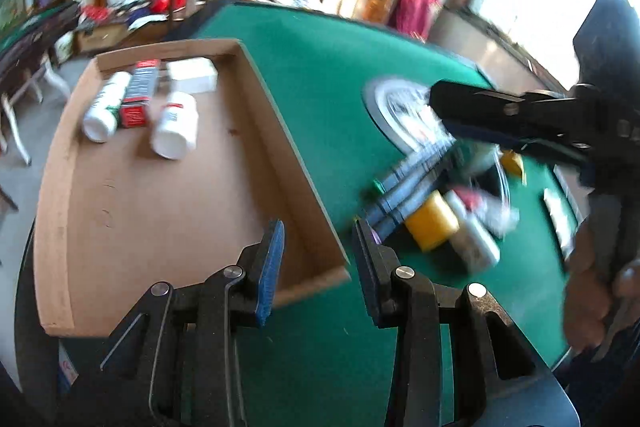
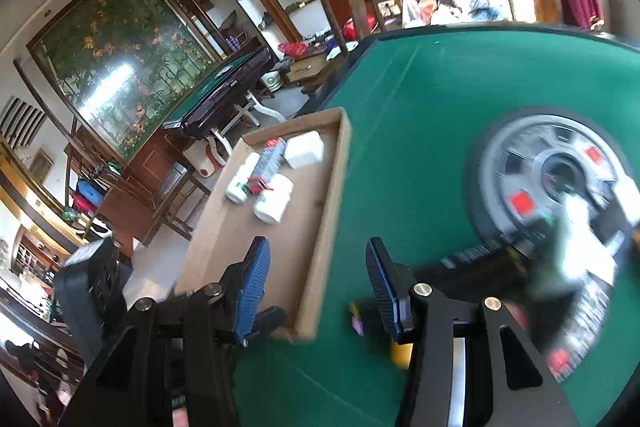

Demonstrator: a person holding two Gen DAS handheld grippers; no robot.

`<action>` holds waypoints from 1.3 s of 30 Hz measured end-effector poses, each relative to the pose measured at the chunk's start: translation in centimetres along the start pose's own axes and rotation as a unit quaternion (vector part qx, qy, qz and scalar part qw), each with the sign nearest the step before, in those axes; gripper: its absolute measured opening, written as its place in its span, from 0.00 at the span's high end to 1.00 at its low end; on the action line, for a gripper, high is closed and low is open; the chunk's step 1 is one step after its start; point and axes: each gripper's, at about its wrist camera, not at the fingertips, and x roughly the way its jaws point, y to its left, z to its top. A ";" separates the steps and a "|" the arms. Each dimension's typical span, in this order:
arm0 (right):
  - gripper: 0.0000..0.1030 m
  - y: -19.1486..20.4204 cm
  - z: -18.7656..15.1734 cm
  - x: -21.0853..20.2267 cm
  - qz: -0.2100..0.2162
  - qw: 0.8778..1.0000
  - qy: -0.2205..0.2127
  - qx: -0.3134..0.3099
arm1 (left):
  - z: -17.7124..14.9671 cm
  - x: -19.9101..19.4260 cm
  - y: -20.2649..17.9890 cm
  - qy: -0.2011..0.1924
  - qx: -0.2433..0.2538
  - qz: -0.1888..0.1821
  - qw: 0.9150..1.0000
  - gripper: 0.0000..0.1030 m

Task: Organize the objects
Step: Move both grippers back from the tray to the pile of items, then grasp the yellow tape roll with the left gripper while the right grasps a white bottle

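Left wrist view: cardboard tray (image 1: 288,131) at tabletop's left edge holds four items (bottles, boxes); blurred pile (image 1: 436,211) near centre remains unsorted; left gripper (image 1: 318,259) and right gripper (image 2: 318,287) both parted, empty.

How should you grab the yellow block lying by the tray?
Grip the yellow block across its two flat long sides, coming down from above. It lies flat on the green table, crowded by the dark tubes and a small bottle, so only its top is free.
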 end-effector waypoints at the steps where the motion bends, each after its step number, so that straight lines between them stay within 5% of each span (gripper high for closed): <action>1: 0.51 -0.4 -0.6 -0.8 -0.006 1.000 -0.005 -0.002 | -0.4 0.3 -0.9 0.009 0.016 -0.001 1.000 0.66; 5: 0.51 -3.2 -3.2 -4.0 -0.040 0.999 -0.034 -0.001 | -1.6 0.4 -3.1 0.001 0.035 0.004 0.999 0.51; 9: 0.50 -5.9 -4.7 -5.8 -0.056 0.997 -0.052 0.012 | -1.6 0.1 -4.5 -0.004 0.020 -0.034 0.999 0.51; 19: 0.50 -8.6 -5.7 -5.3 0.025 0.997 -0.026 0.065 | -0.1 2.7 -9.1 -0.006 0.115 0.016 0.993 0.51; 31: 0.50 -8.7 -6.0 -6.2 0.033 0.996 -0.033 0.072 | 1.2 7.6 -11.1 0.014 0.215 0.028 0.976 0.51; 33: 0.50 -8.7 -6.2 -6.0 0.034 0.996 -0.026 0.073 | 1.1 7.8 -11.1 0.013 0.210 0.029 0.977 0.52; 35: 0.50 -8.7 -6.4 -5.7 0.034 0.996 -0.018 0.075 | 0.8 7.3 -10.9 0.001 0.195 0.025 0.980 0.68; 39: 0.50 -8.6 -7.0 -4.9 0.036 0.996 0.003 0.079 | -0.8 5.9 -10.9 -0.006 0.179 0.030 0.983 0.69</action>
